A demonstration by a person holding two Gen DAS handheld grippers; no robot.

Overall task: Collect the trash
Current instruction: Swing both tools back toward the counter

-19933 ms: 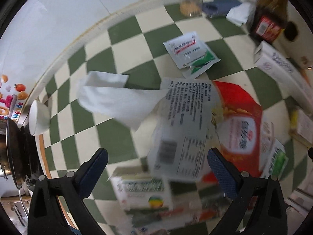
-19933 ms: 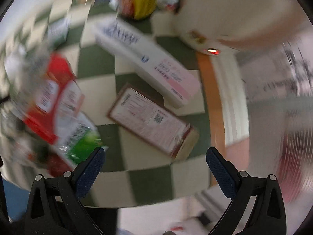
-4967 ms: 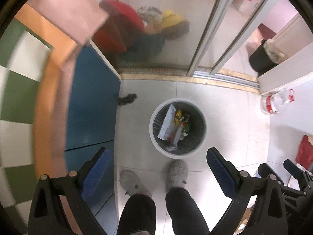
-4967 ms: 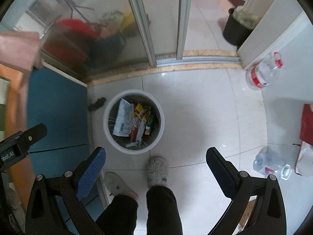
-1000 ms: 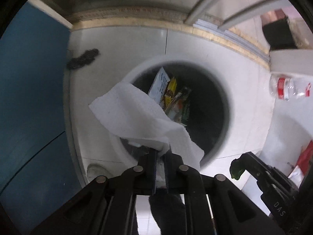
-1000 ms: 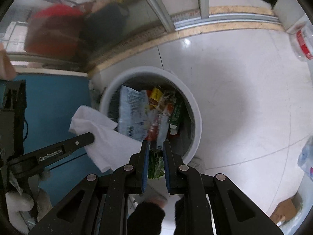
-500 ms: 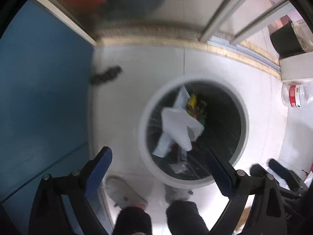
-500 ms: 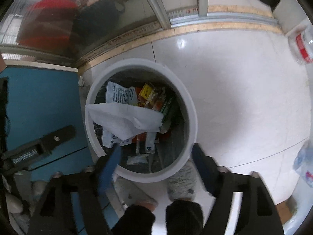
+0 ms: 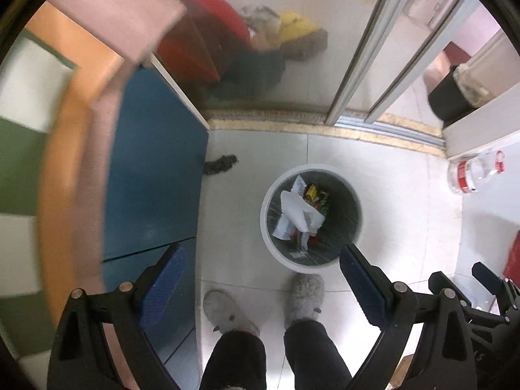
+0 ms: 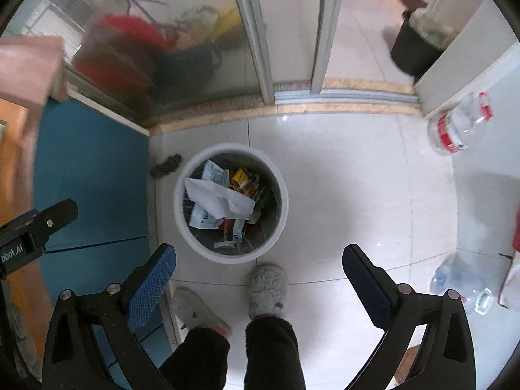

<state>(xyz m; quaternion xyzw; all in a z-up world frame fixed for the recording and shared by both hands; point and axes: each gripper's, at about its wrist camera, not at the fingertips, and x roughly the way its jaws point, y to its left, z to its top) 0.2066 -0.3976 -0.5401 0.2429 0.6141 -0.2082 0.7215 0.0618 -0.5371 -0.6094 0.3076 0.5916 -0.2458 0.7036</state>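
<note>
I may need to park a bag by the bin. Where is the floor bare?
Bare tile lies right of the white bin, up to the bottle by the wall, and between bin and door track. Crowded: slippers below the bin, blue cabinet left.

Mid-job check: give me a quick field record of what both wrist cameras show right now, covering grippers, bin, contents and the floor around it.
left gripper: open, empty, above the floor
right gripper: open, empty
bin: round white plastic trash bin, upright on pale floor tiles
contents: white paper towel on top of printed wrappers
beside bin: blue cabinet to its left; grey slippers just below it
floor clutter: clear plastic bottle with red label, lying on its side
</note>
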